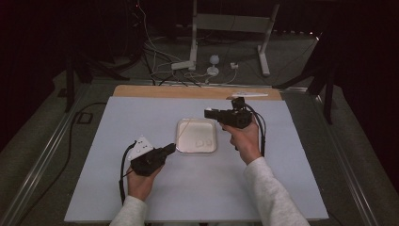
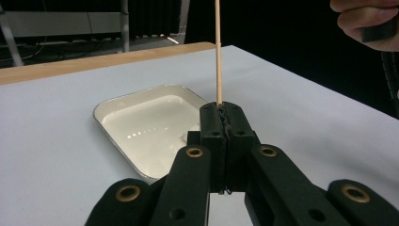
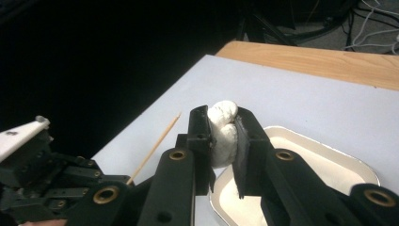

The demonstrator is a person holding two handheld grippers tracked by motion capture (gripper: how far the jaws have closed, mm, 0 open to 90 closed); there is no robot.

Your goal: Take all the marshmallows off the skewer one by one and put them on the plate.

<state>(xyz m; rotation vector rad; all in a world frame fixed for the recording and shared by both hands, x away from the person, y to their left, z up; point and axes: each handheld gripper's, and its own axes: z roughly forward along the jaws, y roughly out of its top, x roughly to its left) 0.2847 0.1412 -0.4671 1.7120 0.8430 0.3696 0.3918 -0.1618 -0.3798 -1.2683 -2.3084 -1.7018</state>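
Two grippers are both loaded, which puts the work somewhere in its middle, by my reading: skewering soft white pieces onto a stick. The left gripper [image 2: 221, 123] has its jaws pressed together on the lower end of a thin wooden skewer [image 2: 218, 52], which stands nearly upright above the jaws in the left gripper view and shows its pointed tip beside the other tool in the right gripper view [image 3: 157, 141]. The right gripper [image 3: 223, 136] is clamped around a lumpy white dumpling-like piece [image 3: 222, 127], squeezed between the two jaws and lifted clear of the white tray [image 1: 180, 141]. In the high view that gripper [image 1: 211, 113] hangs above the tray's far right corner, while the left gripper [image 1: 170, 149] sits low at the tray's near left edge. Picking up both things looks done; nothing is threaded on the skewer as far as the bare stick shows. What is left is to bring the piece and the pointed tip together, push the piece on, and then likely repeat, since two more pale pieces [image 1: 203, 142] seem to lie in the tray near its front right, though they are faint. The tray rests near the middle of the pale blue desk [image 1: 117, 188], and skewer tip and held piece are near but apart.
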